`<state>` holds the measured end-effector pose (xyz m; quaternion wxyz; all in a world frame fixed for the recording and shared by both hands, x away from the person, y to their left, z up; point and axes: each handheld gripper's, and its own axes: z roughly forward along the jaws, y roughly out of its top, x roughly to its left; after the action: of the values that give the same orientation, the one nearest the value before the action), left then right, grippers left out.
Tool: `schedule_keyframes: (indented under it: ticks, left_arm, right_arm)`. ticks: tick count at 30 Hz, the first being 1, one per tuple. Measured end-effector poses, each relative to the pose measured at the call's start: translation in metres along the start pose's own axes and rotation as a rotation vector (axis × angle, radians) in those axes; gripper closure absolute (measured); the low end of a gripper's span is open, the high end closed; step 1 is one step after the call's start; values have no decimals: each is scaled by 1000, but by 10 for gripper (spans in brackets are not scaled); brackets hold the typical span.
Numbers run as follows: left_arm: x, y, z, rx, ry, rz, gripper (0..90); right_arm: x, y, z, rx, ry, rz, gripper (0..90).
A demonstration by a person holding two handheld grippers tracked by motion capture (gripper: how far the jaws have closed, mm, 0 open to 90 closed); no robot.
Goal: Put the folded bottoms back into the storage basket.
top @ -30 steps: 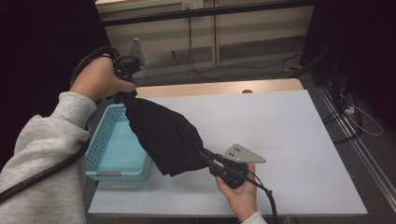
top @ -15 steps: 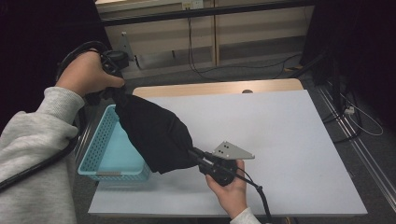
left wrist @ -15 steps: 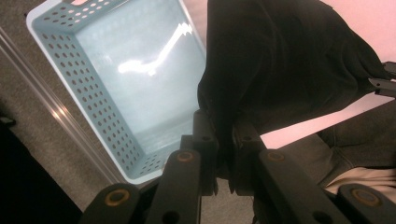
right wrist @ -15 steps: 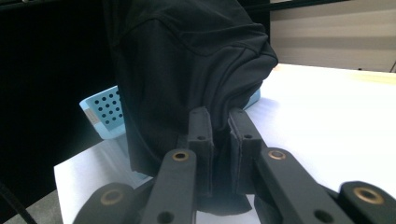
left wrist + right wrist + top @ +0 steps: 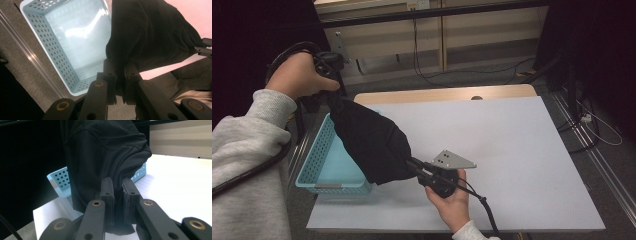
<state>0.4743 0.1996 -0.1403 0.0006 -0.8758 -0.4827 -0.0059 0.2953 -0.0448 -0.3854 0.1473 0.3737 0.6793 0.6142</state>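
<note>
Both tongs, left tongs (image 5: 332, 97) and right tongs (image 5: 412, 164), clamp the black garment (image 5: 371, 142), stretched above the blue basket (image 5: 319, 165) at the tabletop's (image 5: 512, 150) left edge.

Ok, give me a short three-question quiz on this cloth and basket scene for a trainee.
1. True or false: the black cloth is held at both ends.
2. What colour is the basket?
3. The basket is: A) full of cloths, B) empty, C) upside down.

Key:
1. True: the left gripper and the right gripper are each shut on it.
2. Light blue.
3. B.
</note>
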Motion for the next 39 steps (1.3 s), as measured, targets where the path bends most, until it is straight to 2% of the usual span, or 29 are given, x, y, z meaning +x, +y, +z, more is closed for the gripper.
schedule_keyframes:
  ticks: [7, 14, 16, 20, 24, 31, 39]
  left_arm:
    - [6, -4, -15, -11, 15, -16, 834]
    - [20, -12, -26, -12, 23, -51, 834]
    - [26, -13, -23, -15, 20, -68, 834]
    - [40, -12, -7, 9, 15, -106, 834]
    - [50, -11, 4, 4, 4, -124, 834]
    - [57, -11, 10, -3, 3, -130, 833]
    - [65, -13, 15, -1, 1, -148, 833]
  right_arm:
    - [6, 7, 8, -3, 25, -11, 819]
    - [12, 20, 17, -14, 46, -18, 819]
    - [14, 21, 20, -15, 52, -19, 819]
    - [20, 19, 28, -2, 58, -23, 819]
    - [24, 15, 34, 6, 62, -22, 819]
    - [29, 10, 44, 19, 49, -42, 818]
    - [33, 8, 50, 27, 64, -41, 818]
